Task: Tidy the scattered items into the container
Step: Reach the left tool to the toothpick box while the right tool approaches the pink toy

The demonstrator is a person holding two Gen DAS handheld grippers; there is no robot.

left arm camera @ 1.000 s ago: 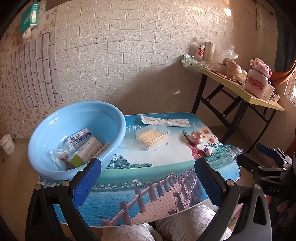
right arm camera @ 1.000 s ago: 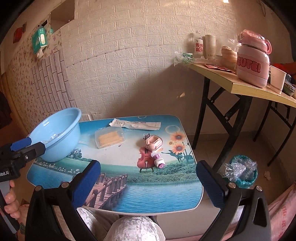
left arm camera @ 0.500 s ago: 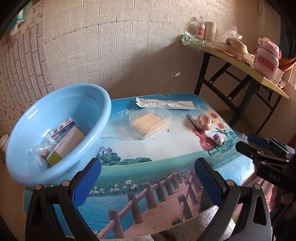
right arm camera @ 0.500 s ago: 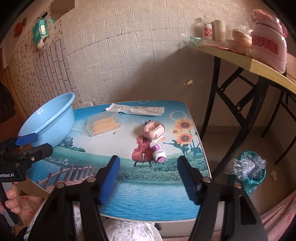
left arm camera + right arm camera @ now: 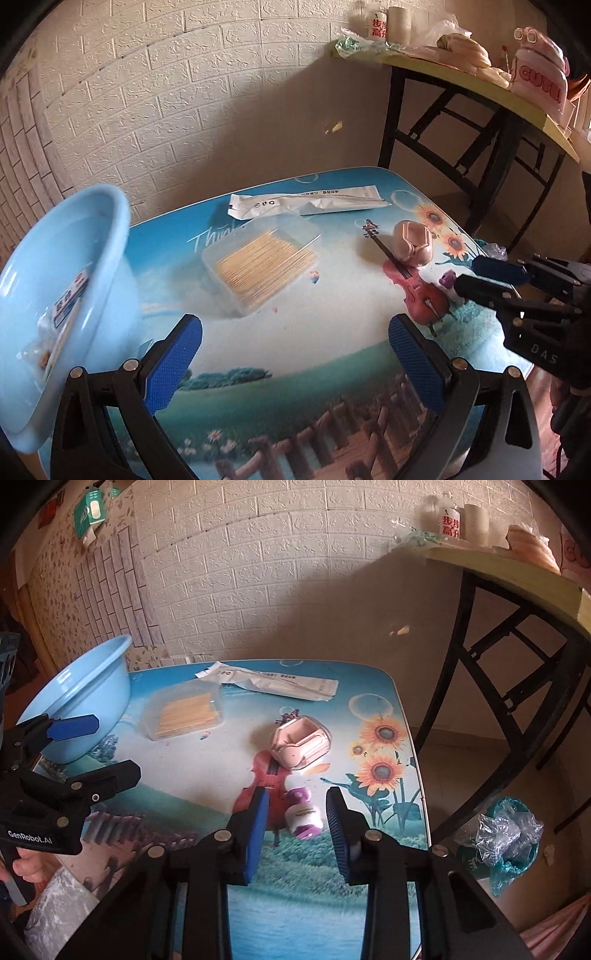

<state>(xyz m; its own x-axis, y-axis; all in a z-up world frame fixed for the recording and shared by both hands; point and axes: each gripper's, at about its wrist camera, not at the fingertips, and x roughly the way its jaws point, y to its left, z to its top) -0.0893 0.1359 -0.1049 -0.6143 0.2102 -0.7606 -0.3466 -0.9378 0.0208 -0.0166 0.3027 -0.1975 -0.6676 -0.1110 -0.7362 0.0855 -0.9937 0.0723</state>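
Observation:
A light blue basin [image 5: 62,295] stands at the table's left edge with a few packets inside; it also shows in the right wrist view [image 5: 85,698]. On the table lie a clear box of toothpicks [image 5: 260,262] [image 5: 184,714], a long white sachet [image 5: 306,203] [image 5: 269,681], a pink case [image 5: 412,245] [image 5: 299,744] and a small white and purple bottle [image 5: 303,814]. My left gripper [image 5: 295,358] is open, low over the table in front of the toothpick box. My right gripper [image 5: 295,819] is partly closed, its fingers either side of the small bottle, apart from it.
The picture-printed table [image 5: 207,775] ends close on the right. A folding table [image 5: 509,579] with bottles and a pink jar stands to the right. A bin with a plastic bag [image 5: 506,842] sits on the floor beside the table. A brick-pattern wall is behind.
My left gripper moved forward toward the toothpick box. My right gripper moved forward and down to the small bottle and narrowed its opening.

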